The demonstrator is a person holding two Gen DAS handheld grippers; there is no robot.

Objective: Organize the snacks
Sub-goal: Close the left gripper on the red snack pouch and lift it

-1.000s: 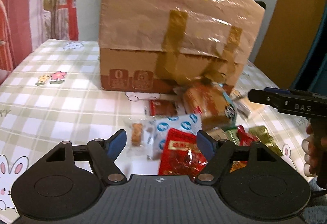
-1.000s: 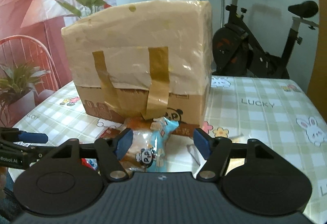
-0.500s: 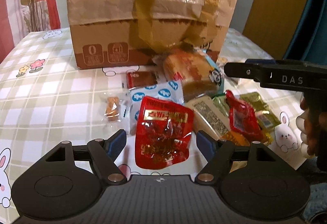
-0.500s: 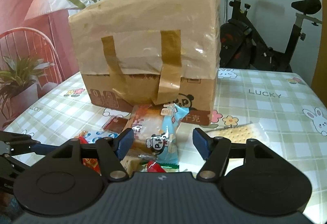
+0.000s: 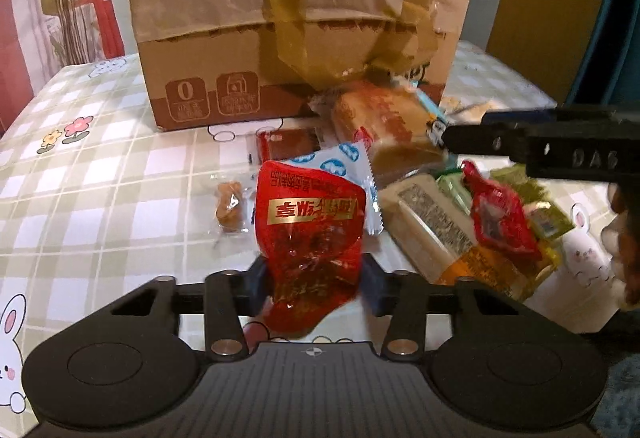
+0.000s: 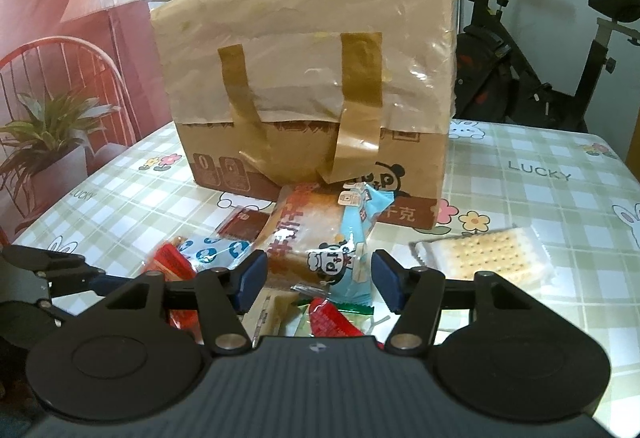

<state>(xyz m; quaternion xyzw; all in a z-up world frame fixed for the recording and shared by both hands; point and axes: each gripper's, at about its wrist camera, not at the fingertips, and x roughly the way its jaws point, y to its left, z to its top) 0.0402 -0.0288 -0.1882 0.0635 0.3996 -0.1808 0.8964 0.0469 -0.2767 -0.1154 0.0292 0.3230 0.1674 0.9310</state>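
Observation:
A pile of snack packs lies on the checked tablecloth in front of a taped cardboard box. My left gripper has its fingers on both sides of a red snack pouch, its lower end between the pads. Behind it lie a blue-dotted white pack, a small clear-wrapped biscuit and a bread pack. My right gripper is open, its fingers straddling the panda bread pack without holding it. It also shows in the left wrist view.
A cracker pack lies alone to the right of the pile. A second red pouch and green packs lie at right. The box blocks the back. A red chair and an exercise bike stand beyond the table.
My left gripper moved forward and down and closed in around the red pouch. My right gripper moved lower and closer, over the bread pack.

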